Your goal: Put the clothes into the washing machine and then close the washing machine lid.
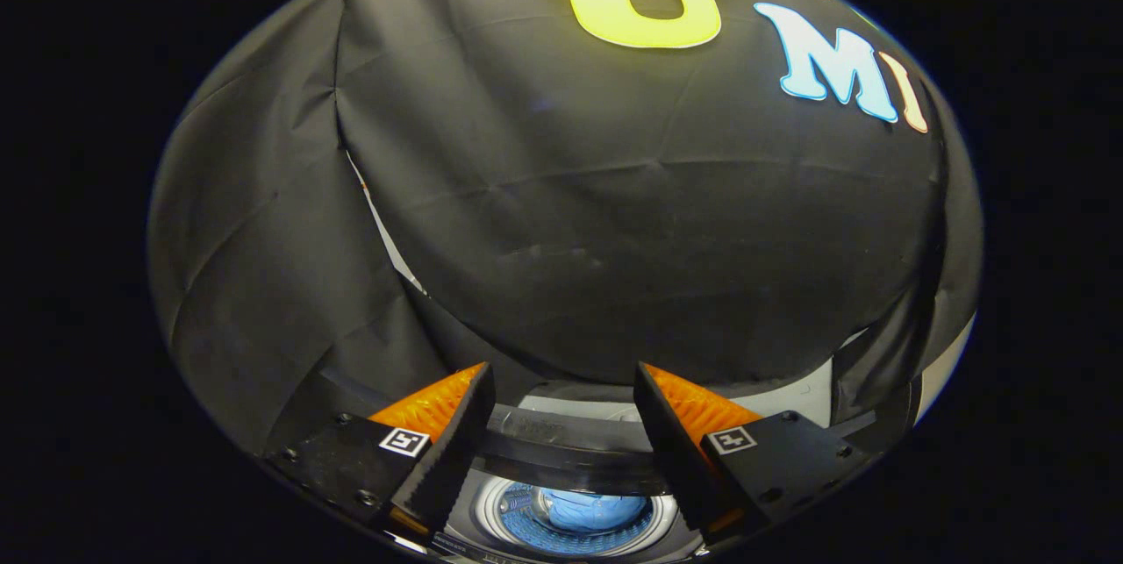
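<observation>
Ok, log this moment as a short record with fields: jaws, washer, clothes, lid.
jaws: gripper open, holding nothing, raised above the washer
washer: washing machine below, its round drum opening seen between the jaws
clothes: blue clothes lying inside the drum
lid: dark lid appears raised behind the opening, not yet closed
backdrop: black cloth wall ahead

Nothing legible here: a square coded tag [404,441] sits on each spread finger of the gripper [561,369], and the washer [488,511] panel's print is too small to read.
</observation>
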{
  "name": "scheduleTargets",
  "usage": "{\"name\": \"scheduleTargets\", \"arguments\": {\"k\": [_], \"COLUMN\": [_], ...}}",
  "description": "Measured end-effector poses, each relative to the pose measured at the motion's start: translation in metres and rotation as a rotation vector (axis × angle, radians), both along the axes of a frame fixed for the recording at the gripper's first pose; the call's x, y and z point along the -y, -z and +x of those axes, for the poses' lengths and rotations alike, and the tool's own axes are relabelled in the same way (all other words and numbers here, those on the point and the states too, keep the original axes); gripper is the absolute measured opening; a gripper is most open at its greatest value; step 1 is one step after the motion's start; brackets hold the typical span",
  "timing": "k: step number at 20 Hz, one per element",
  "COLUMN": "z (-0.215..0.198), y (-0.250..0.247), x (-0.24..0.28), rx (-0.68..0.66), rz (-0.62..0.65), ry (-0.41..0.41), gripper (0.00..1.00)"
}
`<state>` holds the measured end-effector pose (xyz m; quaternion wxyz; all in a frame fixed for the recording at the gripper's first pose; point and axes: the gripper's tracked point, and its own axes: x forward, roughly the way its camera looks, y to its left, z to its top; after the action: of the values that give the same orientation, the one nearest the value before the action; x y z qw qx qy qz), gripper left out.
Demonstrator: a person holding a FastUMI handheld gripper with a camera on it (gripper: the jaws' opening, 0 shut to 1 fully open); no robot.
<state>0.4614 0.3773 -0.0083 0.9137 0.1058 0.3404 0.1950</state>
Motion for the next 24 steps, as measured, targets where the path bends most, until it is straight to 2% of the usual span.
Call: {"name": "scheduleTargets", "arguments": {"k": [12, 24], "z": [-0.025, -0.073], "y": [0.0, 0.004], "x": [0.001, 0.001], "rx": [0.012, 0.024], "rz": [0.007, 0.018], "ry": [-0.009, -0.029], "gripper": [0.99, 0.98]}}
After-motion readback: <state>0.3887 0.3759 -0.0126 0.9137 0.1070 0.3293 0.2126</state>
